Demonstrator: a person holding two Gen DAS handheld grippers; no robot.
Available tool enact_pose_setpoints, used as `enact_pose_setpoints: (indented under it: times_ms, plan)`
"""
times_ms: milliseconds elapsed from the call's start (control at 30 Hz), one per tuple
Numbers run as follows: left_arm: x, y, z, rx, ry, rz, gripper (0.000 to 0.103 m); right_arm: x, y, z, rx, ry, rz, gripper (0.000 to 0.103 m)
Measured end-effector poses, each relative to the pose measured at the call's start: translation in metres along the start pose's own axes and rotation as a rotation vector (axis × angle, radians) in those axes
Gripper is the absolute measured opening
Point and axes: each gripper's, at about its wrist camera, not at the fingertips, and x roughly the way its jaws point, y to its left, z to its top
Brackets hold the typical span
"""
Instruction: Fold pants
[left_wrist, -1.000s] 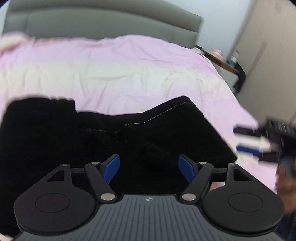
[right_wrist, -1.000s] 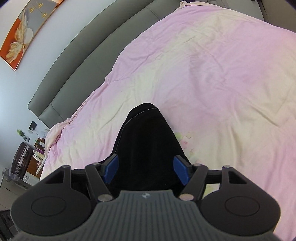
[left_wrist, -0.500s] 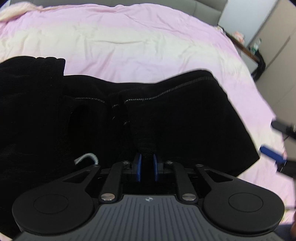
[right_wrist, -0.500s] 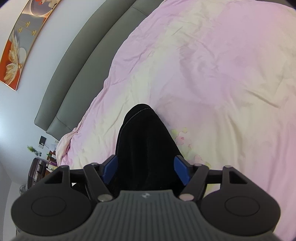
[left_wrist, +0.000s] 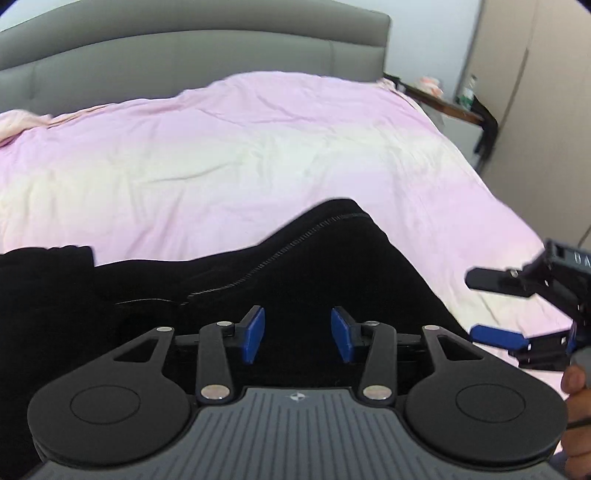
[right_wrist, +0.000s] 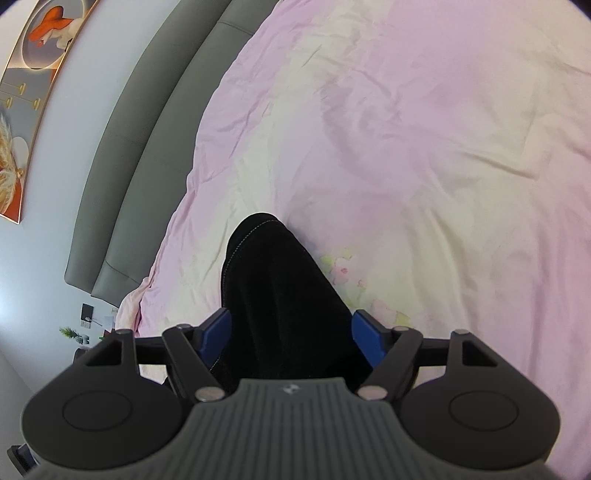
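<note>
Pink and cream bedding (left_wrist: 258, 155) covers a bed with a grey padded headboard (left_wrist: 192, 48); a framed orange picture (right_wrist: 33, 74) hangs on the pale wall above it in the right wrist view, and a dark bedside table (left_wrist: 447, 103) stands by the bed's far right corner.

On the near part of the bed lie the black pants (left_wrist: 221, 288), spread across the left and middle of the left wrist view, with a line of pale stitching running along a raised fold. The left hand-held gripper (left_wrist: 297, 334) hangs over this cloth with its blue pads (left_wrist: 255, 332) spread apart, grasping nothing.

Further right, past the edge of the pants, the right hand-held gripper (left_wrist: 480, 306) shows from the side over the bedding, its jaws released, a fingertip of the person's hand (left_wrist: 574, 378) behind it. In its own view, the right hand-held gripper (right_wrist: 291, 332) has its blue fingers (right_wrist: 218, 328) wide apart, with a narrow rounded end of the pants (right_wrist: 273, 295) lying between them; whether they touch the cloth cannot be told.
</note>
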Motion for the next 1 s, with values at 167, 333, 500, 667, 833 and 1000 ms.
enact_pose_setpoints:
  times_ms: [167, 333, 500, 667, 833, 1000]
  plan:
    - [0.023, -0.004, -0.019, 0.087, 0.091, -0.02, 0.05, 0.028, 0.001, 0.002, -0.027, 0.066, -0.078, 0.072]
    - [0.046, 0.034, -0.031, -0.1, 0.194, -0.15, 0.049, 0.054, 0.01, 0.002, -0.13, 0.153, -0.105, 0.076]
    - [0.048, 0.037, -0.031, -0.115, 0.2, -0.135, 0.04, 0.074, 0.006, 0.011, -0.209, 0.25, -0.086, 0.063]
    - [0.043, 0.03, -0.04, -0.078, 0.153, -0.1, 0.04, 0.083, -0.012, 0.021, -0.171, 0.33, -0.031, 0.049]
    - [0.038, 0.044, -0.044, -0.134, 0.12, -0.14, 0.04, 0.072, 0.005, 0.012, -0.274, 0.303, -0.005, 0.028]
    - [-0.004, 0.061, -0.049, -0.166, 0.017, -0.217, 0.049, 0.048, 0.035, -0.001, -0.372, 0.221, 0.054, 0.026]
